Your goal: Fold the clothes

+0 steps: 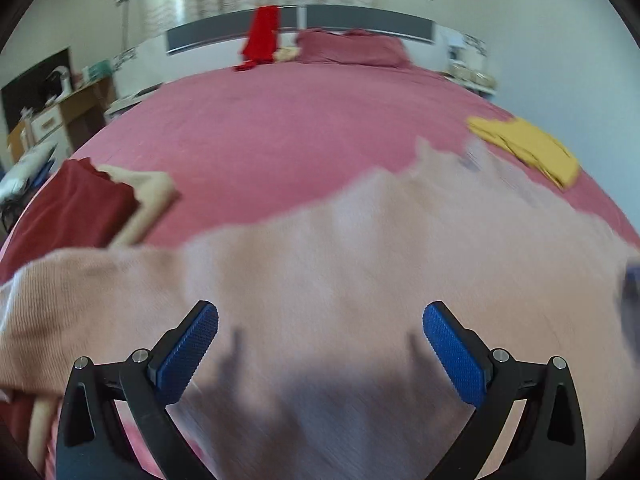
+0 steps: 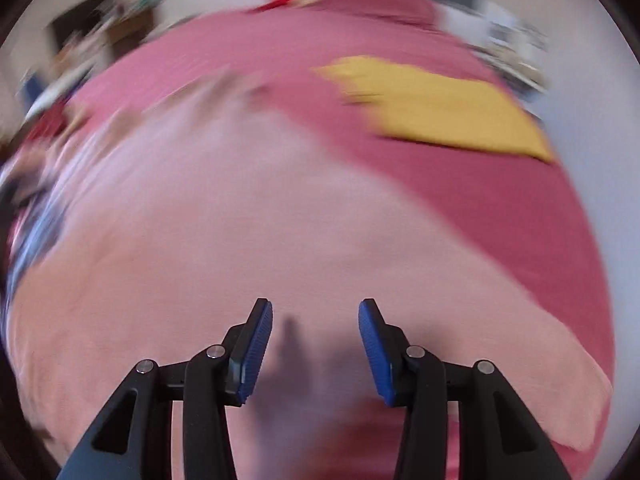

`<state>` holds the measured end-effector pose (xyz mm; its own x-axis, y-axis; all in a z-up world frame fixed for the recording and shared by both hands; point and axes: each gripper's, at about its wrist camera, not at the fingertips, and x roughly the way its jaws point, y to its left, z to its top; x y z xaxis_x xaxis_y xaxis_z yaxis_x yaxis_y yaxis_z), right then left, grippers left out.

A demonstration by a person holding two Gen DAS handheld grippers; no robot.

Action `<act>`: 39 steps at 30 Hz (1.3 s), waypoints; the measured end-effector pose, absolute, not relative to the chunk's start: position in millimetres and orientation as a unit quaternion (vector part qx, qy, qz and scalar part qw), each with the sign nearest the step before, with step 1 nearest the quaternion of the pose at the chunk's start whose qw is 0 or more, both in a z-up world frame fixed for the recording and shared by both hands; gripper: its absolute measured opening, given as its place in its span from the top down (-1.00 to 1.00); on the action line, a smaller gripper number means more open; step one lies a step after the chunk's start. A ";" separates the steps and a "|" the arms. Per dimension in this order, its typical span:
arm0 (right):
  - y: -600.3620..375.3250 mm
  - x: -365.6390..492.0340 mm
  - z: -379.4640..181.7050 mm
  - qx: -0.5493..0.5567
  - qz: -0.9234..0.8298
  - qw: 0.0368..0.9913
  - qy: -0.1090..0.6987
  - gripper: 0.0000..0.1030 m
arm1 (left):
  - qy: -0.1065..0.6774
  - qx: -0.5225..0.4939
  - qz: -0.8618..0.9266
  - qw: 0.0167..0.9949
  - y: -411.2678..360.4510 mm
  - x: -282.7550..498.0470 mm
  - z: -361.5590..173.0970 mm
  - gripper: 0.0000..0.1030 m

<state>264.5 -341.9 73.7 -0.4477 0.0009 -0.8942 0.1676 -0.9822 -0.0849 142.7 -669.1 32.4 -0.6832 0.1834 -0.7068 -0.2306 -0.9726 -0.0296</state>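
Pink knitted sweater lies spread, blurred, over the magenta bedspread.

My left wrist camera looks forward and down along my left gripper, close above the pale pink garment, with the bed running to the headboard at top. My right wrist camera tilts more steeply down past my right gripper. Both views share the pink garment, the yellow garment at right, and the red cloth at top.
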 end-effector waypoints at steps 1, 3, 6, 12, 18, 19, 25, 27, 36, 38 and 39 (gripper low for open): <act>-366.0 264.2 63.8 0.534 -0.837 0.059 0.105 0.12 | 0.023 -0.383 0.917 0.104 -677.6 131.0 32.8 -1.00; -406.9 261.5 40.6 0.557 -0.813 0.077 0.150 0.12 | 0.017 -0.398 0.913 0.085 -699.0 108.7 27.8 -1.00; -421.8 260.7 30.2 0.559 -0.810 0.051 0.168 0.11 | 0.050 -0.446 0.893 0.041 -734.7 86.9 6.3 -1.00; -390.8 257.0 30.5 0.571 -0.819 0.055 0.033 0.04 | 0.078 -0.436 0.894 0.075 -795.8 95.8 10.6 -1.00; -405.1 259.6 29.8 0.563 -0.824 0.032 0.063 0.01 | 0.160 -0.436 0.883 0.068 -809.0 100.1 16.8 -1.00; -406.8 260.8 29.8 0.560 -0.826 0.028 0.066 0.00 | 0.161 -0.434 0.885 0.056 -812.3 101.0 19.6 -1.00; -407.3 265.8 34.2 0.547 -0.834 0.023 0.065 0.00 | 0.085 -0.328 0.939 -0.053 -800.2 142.8 70.0 -1.00; -404.6 257.9 52.4 0.547 -0.835 0.026 0.051 0.01 | 0.059 -0.301 0.952 0.000 -769.4 160.1 80.5 -1.00; -443.5 225.7 53.9 0.596 -0.802 0.020 -0.042 -0.02 | 0.183 -0.431 0.864 0.185 -603.5 201.8 4.1 -1.00; -465.7 251.7 50.0 0.595 -0.803 0.025 0.003 -0.09 | 0.170 -0.434 0.866 0.181 -614.6 222.3 3.0 -1.00; -477.0 265.9 49.4 0.591 -0.805 0.027 0.028 -0.09 | 0.163 -0.435 0.867 0.179 -620.1 232.5 2.4 -1.00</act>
<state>265.9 -477.0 49.4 -0.2992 -0.0106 -0.9541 0.0765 -0.9970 -0.0129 232.5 -620.1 2.4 -0.5568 0.1692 -0.8133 -0.4530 -0.8825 0.1266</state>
